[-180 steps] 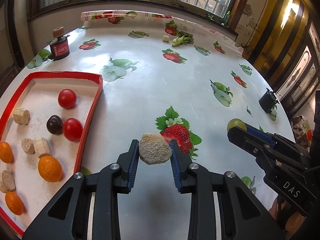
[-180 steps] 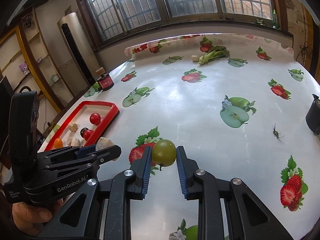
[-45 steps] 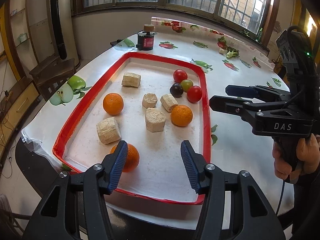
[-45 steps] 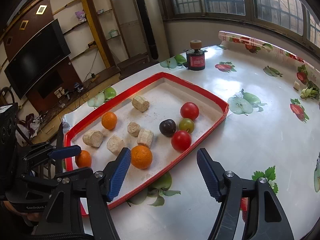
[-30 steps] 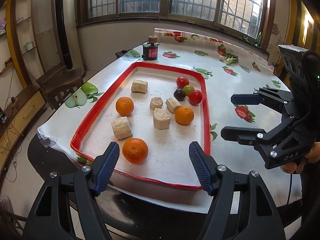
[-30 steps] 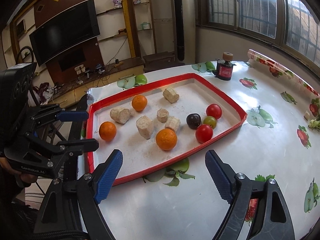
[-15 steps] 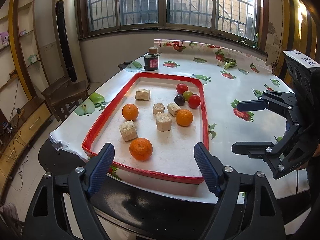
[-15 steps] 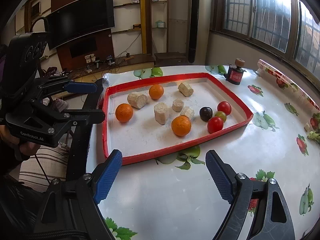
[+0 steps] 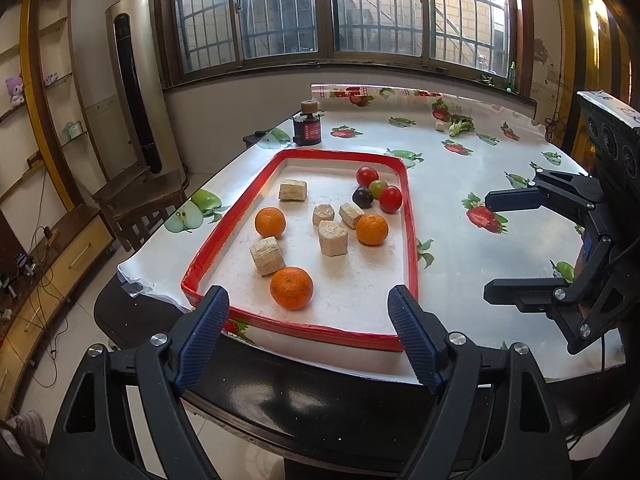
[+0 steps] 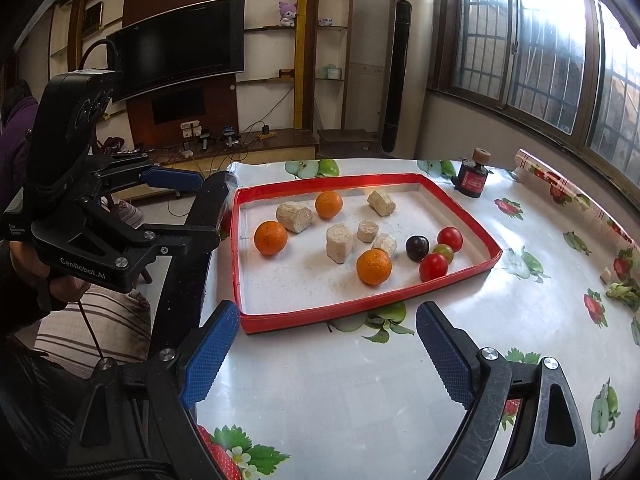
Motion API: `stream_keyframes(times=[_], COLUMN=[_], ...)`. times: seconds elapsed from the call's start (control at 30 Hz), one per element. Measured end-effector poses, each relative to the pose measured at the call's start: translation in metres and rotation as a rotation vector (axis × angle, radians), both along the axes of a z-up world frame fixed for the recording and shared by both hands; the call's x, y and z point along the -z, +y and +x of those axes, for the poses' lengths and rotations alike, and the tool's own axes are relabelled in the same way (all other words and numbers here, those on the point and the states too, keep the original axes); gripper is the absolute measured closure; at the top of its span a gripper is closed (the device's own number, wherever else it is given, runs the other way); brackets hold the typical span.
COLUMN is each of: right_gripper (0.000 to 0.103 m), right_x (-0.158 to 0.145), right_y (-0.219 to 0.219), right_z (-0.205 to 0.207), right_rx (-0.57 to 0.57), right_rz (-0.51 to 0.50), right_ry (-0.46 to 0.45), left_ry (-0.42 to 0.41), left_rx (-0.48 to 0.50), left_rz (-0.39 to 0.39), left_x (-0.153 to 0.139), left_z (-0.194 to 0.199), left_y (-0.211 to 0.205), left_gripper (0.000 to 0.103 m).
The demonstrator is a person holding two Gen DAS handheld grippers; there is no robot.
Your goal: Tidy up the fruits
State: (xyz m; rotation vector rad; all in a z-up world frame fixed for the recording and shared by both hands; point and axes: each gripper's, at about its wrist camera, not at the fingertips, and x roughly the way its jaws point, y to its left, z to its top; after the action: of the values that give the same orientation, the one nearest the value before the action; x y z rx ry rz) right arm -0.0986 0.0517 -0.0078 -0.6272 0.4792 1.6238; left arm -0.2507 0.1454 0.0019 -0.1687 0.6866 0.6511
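A red-rimmed tray [image 9: 412,248] [image 10: 360,312] lies on the fruit-print table. In it are three oranges, the nearest one [image 9: 291,288] [image 10: 271,237] at the front, two red tomatoes [image 9: 390,199] [image 10: 433,267], a green one [image 9: 376,187] [image 10: 444,252], a dark plum [image 9: 362,197] [image 10: 417,247] and several beige chunks [image 9: 333,237] [image 10: 339,243]. My left gripper [image 9: 308,332] is open and empty, held back off the table's near end. My right gripper [image 10: 328,348] is open and empty above the table beside the tray; it also shows in the left wrist view [image 9: 520,248].
A dark jar with a cork lid [image 9: 307,124] [image 10: 473,174] stands beyond the tray. Green vegetable scraps [image 9: 460,125] [image 10: 622,291] lie at the far side. The table's black edge [image 9: 320,392] is below my left gripper. A tower fan [image 9: 136,92] stands by the wall.
Both grippers have pulled further back from the tray, so it looks smaller and farther. Six seconds ago the left held a beige chunk and the right a green tomato; both are now empty.
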Motion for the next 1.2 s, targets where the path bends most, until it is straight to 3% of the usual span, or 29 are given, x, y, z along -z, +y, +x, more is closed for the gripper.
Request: stream_keyframes(times=[0.93,1.2], right_gripper=[0.012,0.012], right_x=[-0.003,-0.003], right_y=[-0.017,-0.020], right_z=[-0.009,-0.011], right_rx=[-0.009,-0.010], right_rz=[0.032,0.037], right_ry=[0.005,0.008], left_ry=[-0.043,-0.032], left_rx=[-0.022,-0.053], left_rz=[0.035,0.083], left_x=[-0.010,-0.009], left_z=[-0.019,-0.019], left_y=[-0.009,-0.010], left_gripper=[0.021,0.017])
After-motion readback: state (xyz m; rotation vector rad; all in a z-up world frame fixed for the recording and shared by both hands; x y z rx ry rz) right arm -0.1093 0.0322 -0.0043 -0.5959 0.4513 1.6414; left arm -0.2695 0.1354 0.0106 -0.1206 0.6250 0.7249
